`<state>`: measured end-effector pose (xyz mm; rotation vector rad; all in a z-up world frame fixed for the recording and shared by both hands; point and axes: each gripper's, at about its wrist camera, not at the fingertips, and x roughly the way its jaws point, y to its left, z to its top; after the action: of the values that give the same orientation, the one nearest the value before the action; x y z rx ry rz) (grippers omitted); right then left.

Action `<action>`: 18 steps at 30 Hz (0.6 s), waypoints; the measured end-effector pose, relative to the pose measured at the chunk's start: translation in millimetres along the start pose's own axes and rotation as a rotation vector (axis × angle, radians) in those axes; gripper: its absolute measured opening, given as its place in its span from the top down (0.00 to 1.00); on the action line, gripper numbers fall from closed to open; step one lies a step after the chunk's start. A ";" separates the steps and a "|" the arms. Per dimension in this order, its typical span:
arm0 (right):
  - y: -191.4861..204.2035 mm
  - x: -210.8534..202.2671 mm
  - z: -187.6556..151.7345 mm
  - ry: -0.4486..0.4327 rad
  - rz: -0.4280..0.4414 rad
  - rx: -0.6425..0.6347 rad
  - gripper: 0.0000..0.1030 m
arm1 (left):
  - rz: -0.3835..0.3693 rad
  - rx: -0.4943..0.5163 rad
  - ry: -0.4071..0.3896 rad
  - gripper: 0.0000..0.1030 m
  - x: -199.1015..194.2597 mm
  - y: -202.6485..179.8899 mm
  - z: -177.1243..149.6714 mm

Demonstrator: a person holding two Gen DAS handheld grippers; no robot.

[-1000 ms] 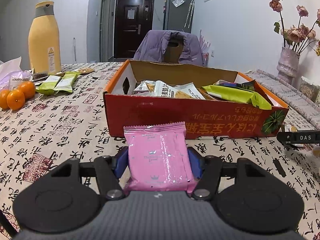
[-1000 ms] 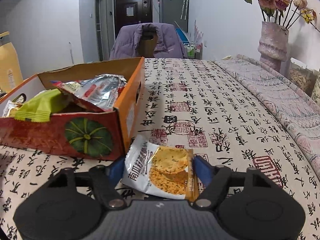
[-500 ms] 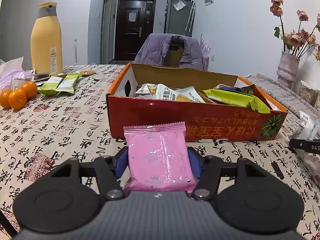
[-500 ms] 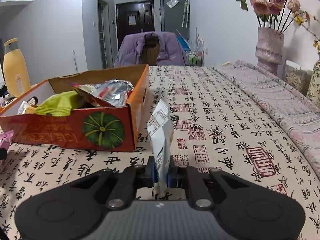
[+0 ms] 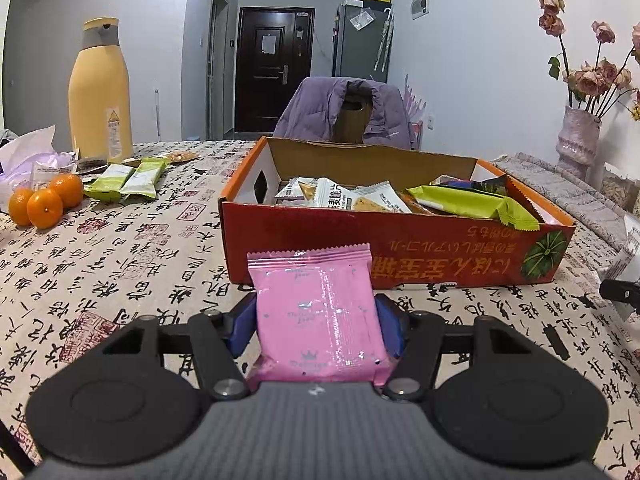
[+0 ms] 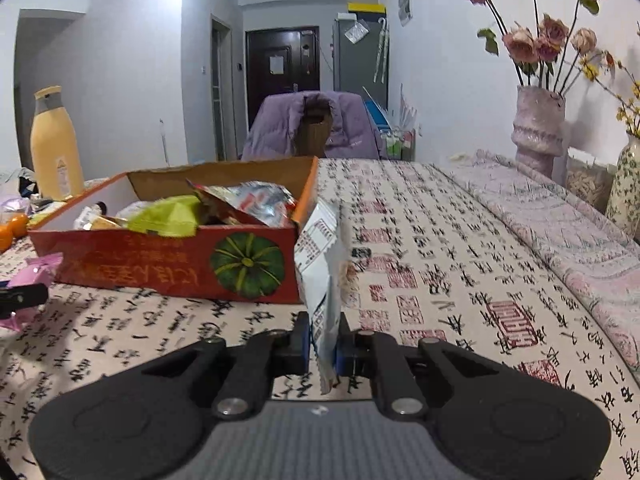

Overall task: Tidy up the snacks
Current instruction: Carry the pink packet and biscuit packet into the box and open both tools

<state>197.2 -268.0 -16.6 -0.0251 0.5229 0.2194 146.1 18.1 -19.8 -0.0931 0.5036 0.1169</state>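
Note:
My left gripper [image 5: 314,330] is shut on a pink snack packet [image 5: 318,312], held flat just in front of the red cardboard box [image 5: 400,252], which holds several wrapped snacks. My right gripper [image 6: 322,340] is shut on a white cracker packet [image 6: 320,268], pinched on edge and standing upright beside the right corner of the box [image 6: 168,260], clear of the tablecloth. In the right wrist view the pink packet [image 6: 38,270] and the left gripper's finger show at the far left edge. Two green packets [image 5: 128,178] lie on the table at the left.
A tall yellow bottle [image 5: 100,92] stands at the back left, with oranges [image 5: 44,204] and crumpled wrapping near it. A vase of flowers [image 6: 538,128] and a second vase stand at the right on a folded pink cloth. A chair with a purple jacket [image 5: 344,112] is behind the table.
The right gripper closed on the cracker packet, which was lying flat on the table, and lifted it on edge. The left gripper kept still with the pink packet.

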 end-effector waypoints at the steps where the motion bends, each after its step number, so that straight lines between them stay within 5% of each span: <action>1: 2.2 -3.4 0.9 -0.010 0.005 -0.005 0.89 | -0.005 -0.004 -0.001 0.39 -1.7 0.2 0.2; 18: 48.6 -18.9 55.8 -0.159 0.106 -0.094 0.89 | -0.048 0.035 -0.103 0.39 -31.9 -21.7 52.0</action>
<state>198.3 -219.9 42.7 -0.0712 0.3556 0.3464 146.0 -0.1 42.4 -0.0642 0.3998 0.0657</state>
